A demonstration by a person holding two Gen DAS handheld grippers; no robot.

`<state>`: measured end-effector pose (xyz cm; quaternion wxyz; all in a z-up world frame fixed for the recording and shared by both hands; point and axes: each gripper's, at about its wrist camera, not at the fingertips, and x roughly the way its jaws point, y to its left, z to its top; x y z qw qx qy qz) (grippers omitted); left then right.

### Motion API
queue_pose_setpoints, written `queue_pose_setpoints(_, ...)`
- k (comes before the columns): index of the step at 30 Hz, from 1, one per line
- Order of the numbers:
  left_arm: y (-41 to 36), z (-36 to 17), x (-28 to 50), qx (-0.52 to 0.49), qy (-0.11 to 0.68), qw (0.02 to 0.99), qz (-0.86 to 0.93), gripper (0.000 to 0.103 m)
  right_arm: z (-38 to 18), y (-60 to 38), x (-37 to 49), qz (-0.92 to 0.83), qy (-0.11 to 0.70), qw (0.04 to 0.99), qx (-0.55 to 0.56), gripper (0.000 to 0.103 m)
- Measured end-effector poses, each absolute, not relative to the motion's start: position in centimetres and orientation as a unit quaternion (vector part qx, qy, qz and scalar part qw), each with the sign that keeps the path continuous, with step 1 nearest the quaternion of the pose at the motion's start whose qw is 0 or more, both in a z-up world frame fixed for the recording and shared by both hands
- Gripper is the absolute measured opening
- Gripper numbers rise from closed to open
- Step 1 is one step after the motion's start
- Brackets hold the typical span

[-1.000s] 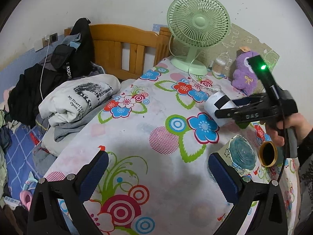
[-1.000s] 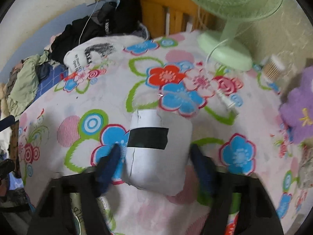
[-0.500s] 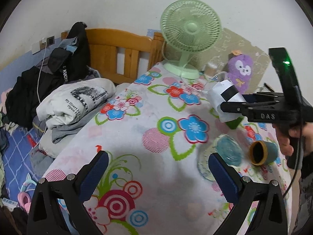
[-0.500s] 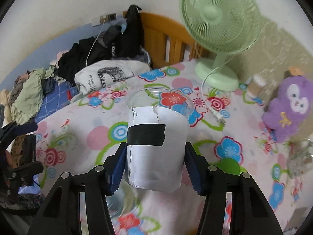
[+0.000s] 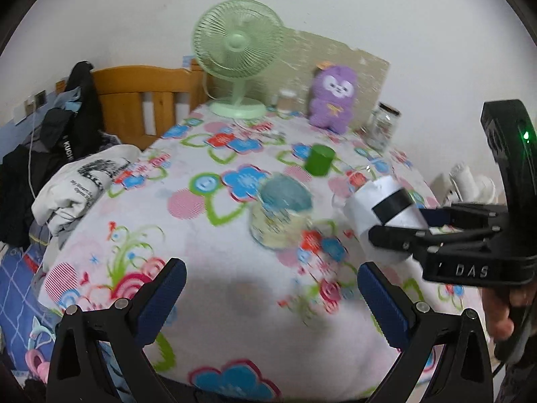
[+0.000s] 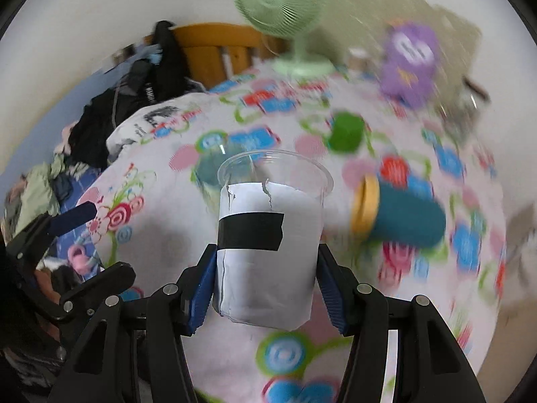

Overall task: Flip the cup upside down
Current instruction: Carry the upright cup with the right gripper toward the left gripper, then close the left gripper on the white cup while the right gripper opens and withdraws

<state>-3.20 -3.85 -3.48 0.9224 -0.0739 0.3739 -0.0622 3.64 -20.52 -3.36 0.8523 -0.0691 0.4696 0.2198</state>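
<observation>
The cup (image 6: 268, 245) is clear plastic, wrapped in white paper with a black tape band. My right gripper (image 6: 266, 288) is shut on its lower body and holds it in the air above the flowered table, its open rim pointing away from the camera. In the left wrist view the same cup (image 5: 382, 215) lies tilted in the right gripper (image 5: 402, 231), rim toward the upper left. My left gripper (image 5: 268, 288) is open and empty, low over the table's near edge.
On the flowered tablecloth (image 5: 201, 235) stand a jar with a blue lid (image 5: 282, 211), a green cylinder (image 5: 319, 160), a glass jar (image 5: 382, 127), a purple plush toy (image 5: 332, 99) and a green fan (image 5: 236, 57). A teal tube with a yellow rim (image 6: 399, 215) lies on its side. Clothes lie piled at the left (image 5: 84, 181).
The right gripper has carried the cup toward the near right of the table, still tilted. Both cameras have swung, so the view now shows the table's right side.
</observation>
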Motion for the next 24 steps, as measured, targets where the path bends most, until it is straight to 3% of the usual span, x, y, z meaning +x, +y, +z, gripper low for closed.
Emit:
queue_pose_setpoints(13, -7.4, -7.2, -6.5, -0.031, 0.415, 0.905, -0.089, 0.103, -8.4, -21.7, -0.2, 0.172, 0.510, 0.843, 0.002, 0.061)
queue_pose_setpoints(18, -7.6, -7.1, -6.9, -0.036, 0.412, 0.906, -0.089, 0.103, -7.5, -21.4, -0.4, 0.179, 0.514, 0.839, 0.000, 0.069)
queue_pose_setpoints(24, -8.5, -6.6, -6.8, -0.042, 0.409, 0.907, -0.092, 0.103, -3.8, -24.1, -2.1, 0.189, 0.463, 0.866, 0.000, 0.082)
